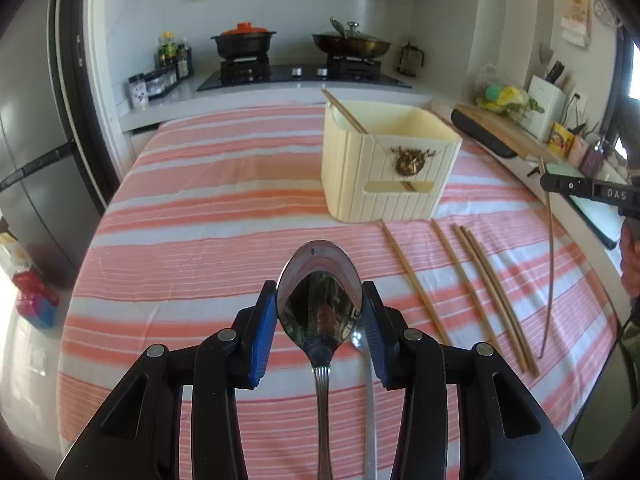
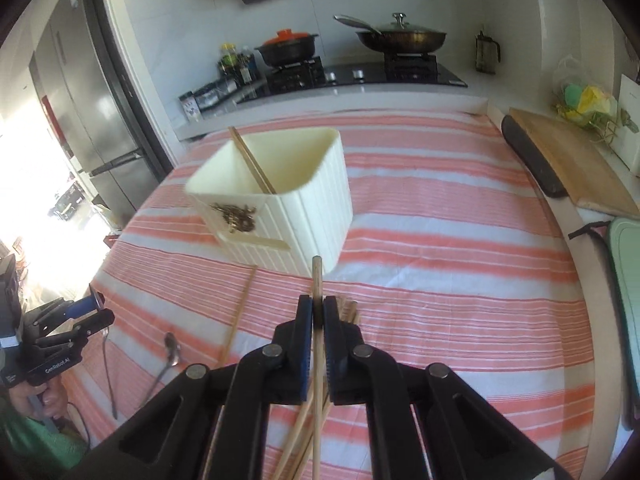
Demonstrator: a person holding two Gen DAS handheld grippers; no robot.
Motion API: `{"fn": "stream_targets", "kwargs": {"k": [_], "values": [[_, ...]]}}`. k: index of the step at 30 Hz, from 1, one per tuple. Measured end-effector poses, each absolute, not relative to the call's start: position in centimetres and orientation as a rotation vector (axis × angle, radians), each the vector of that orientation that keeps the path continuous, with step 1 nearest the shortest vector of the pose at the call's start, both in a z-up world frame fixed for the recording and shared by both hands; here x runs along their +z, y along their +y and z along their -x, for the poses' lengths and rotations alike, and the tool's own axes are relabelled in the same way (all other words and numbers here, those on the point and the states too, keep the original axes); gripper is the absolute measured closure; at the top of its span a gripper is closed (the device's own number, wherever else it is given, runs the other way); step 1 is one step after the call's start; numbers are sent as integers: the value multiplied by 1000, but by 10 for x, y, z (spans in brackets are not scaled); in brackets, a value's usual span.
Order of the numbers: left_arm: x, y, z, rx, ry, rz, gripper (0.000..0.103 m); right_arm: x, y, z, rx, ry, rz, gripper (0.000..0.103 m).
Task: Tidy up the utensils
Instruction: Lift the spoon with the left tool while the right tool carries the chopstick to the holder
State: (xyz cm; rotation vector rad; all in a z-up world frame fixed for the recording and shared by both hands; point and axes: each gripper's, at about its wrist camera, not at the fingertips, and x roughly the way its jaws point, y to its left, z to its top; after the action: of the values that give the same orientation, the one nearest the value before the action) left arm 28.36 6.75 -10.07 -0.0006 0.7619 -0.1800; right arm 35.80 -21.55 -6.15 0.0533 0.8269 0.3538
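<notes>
The left tongs (image 1: 320, 312) held a steel spoon (image 1: 318, 300) by the sides of its bowl, the blue pads pressed against either rim and the handle trailing back beneath the jaws. A second spoon (image 1: 366, 380) lay on the striped desk (image 1: 200, 200) just under and to the right of those tongs, its bowl mostly hidden behind the right pad. Ahead and slightly right of them stood the cream utensil holder (image 1: 384, 168), one chopstick (image 1: 344, 112) already leaning in its back corner. Further right, four loose chopsticks (image 1: 472, 292) lay side by side on the cloth.

The right tongs (image 2: 319, 312) were pinched nearly closed on a single chopstick (image 2: 317, 280), its tip pointing up past the jaws toward the holder just beyond. Other sticks showed below the jaws, though whether any touched the held one was hard to tell from that angle.

Both pieces appeared clear of the cloth, so the step in hand looked like the carry to the holder. The next move probably called for bringing each piece over the open top, tipping it upright handle-down, and releasing only once it was inside the walls.
</notes>
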Motion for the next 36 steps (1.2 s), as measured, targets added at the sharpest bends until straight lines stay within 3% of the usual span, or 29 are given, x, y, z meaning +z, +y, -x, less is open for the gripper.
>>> {"fn": "stream_targets", "kwargs": {"k": [18, 36], "values": [[-34, 64, -255, -247, 624, 53, 62, 7, -204, -281, 388, 567, -63, 97], [67, 62, -343, -287, 513, 114, 62, 88, -188, -364, 373, 444, -64, 97]]}}
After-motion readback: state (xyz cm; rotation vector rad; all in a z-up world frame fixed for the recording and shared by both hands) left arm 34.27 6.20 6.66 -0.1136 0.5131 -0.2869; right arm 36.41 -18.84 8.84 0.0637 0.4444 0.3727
